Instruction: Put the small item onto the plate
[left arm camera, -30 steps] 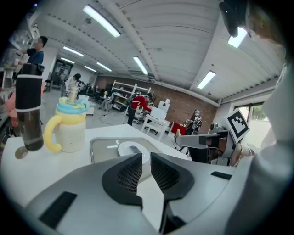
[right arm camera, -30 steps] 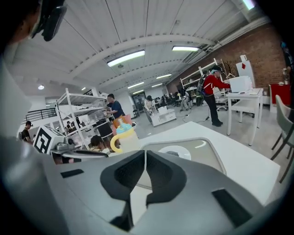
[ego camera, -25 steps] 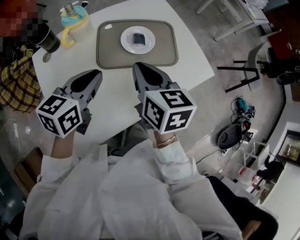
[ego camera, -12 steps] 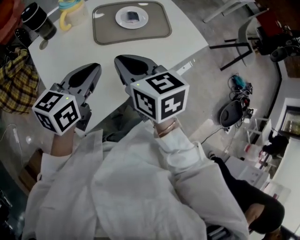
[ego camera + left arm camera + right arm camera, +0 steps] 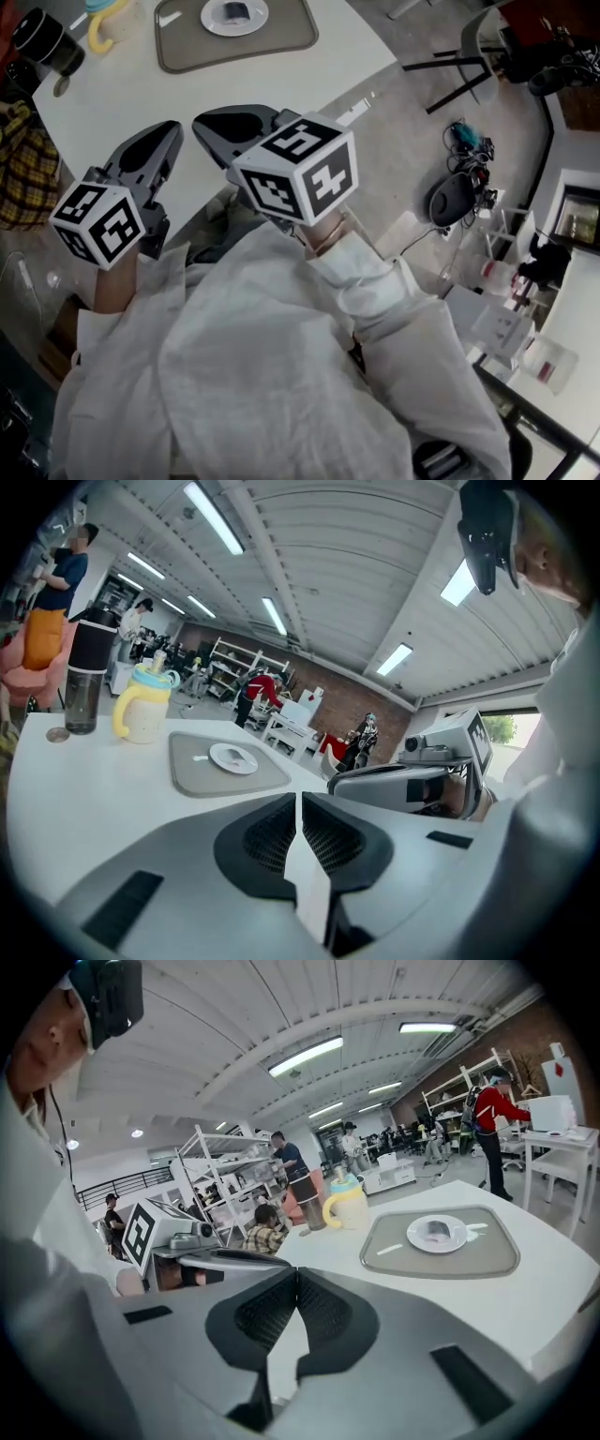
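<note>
1. Small item (image 5: 232,11): dark, low, lies on the white plate (image 5: 210,21), approx. at its centre. The plate sits on a grey mat (image 5: 178,52) at the far end of the surface (image 5: 309,66). As things lie, the task reads as done.
2. Handling (judgement): item looks light and compact. Material can't be told at this range. Plate looks hard and glazed, so item prob. slides if nudged.
3. Grip pt, if re-handling reqd: pinch across two opposite sides from above, pads clear of the plate's rim, light squeeze only.
4. Left gripper (image 5: 297,799): jaws have just been closing and now show a narrow slit, nothing between. Sits over the surface's near edge, well apart from the plate.
5. Right gripper (image 5: 296,1272): jaws together, empty. Likewise well apart from the plate.
6. Nearby: yellow-handled cup (image 5: 105,17) and dark tumbler (image 5: 42,42) stand left of the mat, neither touching the plate.
</note>
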`<move>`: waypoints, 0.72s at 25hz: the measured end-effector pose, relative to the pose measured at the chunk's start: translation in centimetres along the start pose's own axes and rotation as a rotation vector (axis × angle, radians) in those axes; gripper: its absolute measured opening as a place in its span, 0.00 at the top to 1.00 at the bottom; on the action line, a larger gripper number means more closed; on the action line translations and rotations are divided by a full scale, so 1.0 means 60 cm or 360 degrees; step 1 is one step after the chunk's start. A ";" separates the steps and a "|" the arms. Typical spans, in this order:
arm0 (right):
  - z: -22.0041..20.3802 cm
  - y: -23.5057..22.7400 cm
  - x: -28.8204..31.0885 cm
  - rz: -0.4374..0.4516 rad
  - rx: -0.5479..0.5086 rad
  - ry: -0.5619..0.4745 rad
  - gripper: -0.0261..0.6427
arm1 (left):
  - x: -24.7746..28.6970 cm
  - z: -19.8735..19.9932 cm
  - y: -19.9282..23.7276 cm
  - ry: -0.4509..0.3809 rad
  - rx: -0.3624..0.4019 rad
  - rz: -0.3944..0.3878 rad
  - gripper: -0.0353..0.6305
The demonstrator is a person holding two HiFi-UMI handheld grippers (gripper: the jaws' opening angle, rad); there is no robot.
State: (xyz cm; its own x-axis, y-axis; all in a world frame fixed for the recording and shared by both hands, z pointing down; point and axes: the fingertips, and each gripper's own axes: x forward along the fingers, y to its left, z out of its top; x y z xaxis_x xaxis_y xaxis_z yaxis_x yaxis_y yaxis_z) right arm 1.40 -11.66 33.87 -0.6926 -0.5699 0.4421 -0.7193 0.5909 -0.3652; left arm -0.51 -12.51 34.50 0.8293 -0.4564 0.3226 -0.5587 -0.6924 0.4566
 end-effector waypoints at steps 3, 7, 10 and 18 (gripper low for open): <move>-0.005 0.000 -0.004 0.0086 0.0021 0.0040 0.94 | 0.004 -0.007 -0.002 0.0019 -0.0006 0.0024 0.91; -0.012 -0.008 -0.009 0.0158 0.0067 0.0054 0.94 | 0.013 -0.016 0.004 0.0031 -0.0033 0.0056 0.91; -0.016 -0.015 -0.019 0.0162 0.0060 0.0064 0.94 | 0.023 -0.018 -0.008 0.0035 -0.0042 0.0048 0.91; -0.024 -0.024 -0.024 0.0166 0.0015 0.0083 0.94 | 0.041 -0.026 -0.031 0.0067 -0.0028 0.0015 0.91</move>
State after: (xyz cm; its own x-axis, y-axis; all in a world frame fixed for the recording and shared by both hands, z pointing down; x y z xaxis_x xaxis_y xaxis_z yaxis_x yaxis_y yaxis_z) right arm 3.52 -10.88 34.99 -0.7601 -0.4750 0.4434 -0.6442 0.6400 -0.4188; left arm 2.56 -11.46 35.72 0.8229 -0.4387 0.3612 -0.5668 -0.6781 0.4678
